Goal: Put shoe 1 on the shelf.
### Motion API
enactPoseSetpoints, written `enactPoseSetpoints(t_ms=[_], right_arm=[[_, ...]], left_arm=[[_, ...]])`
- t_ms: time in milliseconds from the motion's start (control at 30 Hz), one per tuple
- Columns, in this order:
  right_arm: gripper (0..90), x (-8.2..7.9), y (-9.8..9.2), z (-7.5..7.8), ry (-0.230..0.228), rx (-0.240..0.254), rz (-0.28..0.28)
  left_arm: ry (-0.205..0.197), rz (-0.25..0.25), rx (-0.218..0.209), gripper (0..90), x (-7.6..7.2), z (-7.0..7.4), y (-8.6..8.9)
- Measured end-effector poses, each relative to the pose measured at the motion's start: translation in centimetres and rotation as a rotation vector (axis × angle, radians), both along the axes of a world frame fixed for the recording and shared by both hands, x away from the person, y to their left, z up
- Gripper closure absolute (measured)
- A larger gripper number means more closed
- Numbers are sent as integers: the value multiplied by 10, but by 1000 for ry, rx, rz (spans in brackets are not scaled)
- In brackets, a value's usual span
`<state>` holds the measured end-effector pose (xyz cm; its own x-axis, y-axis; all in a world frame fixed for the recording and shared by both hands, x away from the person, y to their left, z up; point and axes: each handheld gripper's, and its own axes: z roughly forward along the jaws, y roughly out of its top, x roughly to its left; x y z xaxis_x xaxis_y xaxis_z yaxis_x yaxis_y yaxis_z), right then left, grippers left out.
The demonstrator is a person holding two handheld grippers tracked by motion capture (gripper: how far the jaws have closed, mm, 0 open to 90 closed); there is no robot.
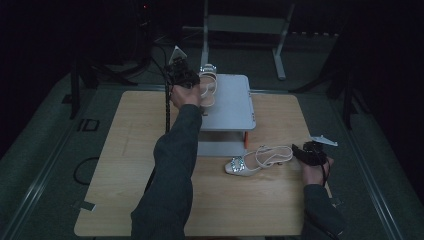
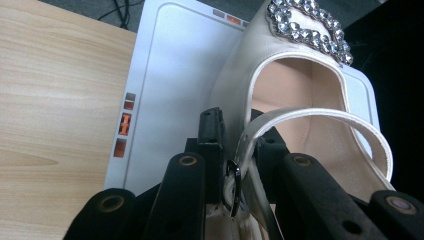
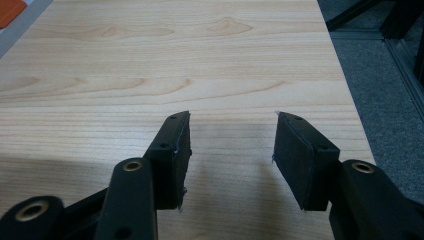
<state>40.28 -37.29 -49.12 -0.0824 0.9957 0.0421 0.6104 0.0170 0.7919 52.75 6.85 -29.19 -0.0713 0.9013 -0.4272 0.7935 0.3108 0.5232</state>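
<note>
A cream slingback shoe with a rhinestone buckle lies on top of a low grey shelf at the far middle of the table. My left gripper is shut on its heel strap. In the left gripper view the black jaws pinch the strap by its small buckle, with the shoe stretching away over the shelf top. The matching shoe lies on the wooden table, heel to the right. Just right of that heel my right gripper is held open, and nothing sits between its pads.
The wooden table has bare room on the left and along the front. The shelf stands on orange feet with a lower tier beneath. A dark floor, cables and a metal stand surround the table. The right table edge is close to my right gripper.
</note>
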Motion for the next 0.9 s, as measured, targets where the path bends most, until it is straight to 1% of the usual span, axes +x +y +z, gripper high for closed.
enactPoseSetpoints(t_ms=[67,133,167,200,233,300,333,400,467,533,567,600,633,667,733,800,867,900], right_arm=[[485,0,0,0,0,-2,1],[485,0,1,0,2,-2,2],[485,0,1,0,2,-2,2],[485,0,1,0,2,-3,2],[485,0,1,0,1,-2,2],[485,0,1,0,0,-2,3],[485,0,0,0,-1,-1,2],[484,0,0,0,0,0,2],[484,0,0,0,1,1,3],[483,0,0,0,2,2,3],[483,0,0,0,3,1,3],[483,0,0,0,5,0,3],[483,0,0,-1,6,0,2],[483,0,0,-1,6,-1,3],[483,0,0,0,4,-2,3],[483,0,0,0,3,-2,2],[483,0,0,0,4,-2,2],[483,0,0,0,4,-3,1]], left_arm=[[-4,3,8,784,0,-2,-1],[-13,2,5,773,0,-4,-3],[-25,8,6,760,-1,-4,-4],[-36,-2,-5,739,-2,-4,-4],[-46,-11,-19,688,-2,-3,-3],[-92,-31,-44,597,-5,0,-2],[-105,-41,-40,580,-6,2,-3],[-136,-66,-53,547,-9,5,-2],[-153,-82,-46,525,-12,6,0],[-174,-111,-57,498,-15,8,3],[-188,-116,-49,492,-17,9,4],[-216,-117,-53,486,-20,10,6],[-239,-125,-67,482,-22,11,9],[-254,-129,-76,470,-24,12,11],[-282,-132,-57,455,-29,14,16],[-287,-133,-34,446,-32,14,23],[-290,-133,7,446,-35,14,29],[-302,-142,14,445,-38,13,32]])
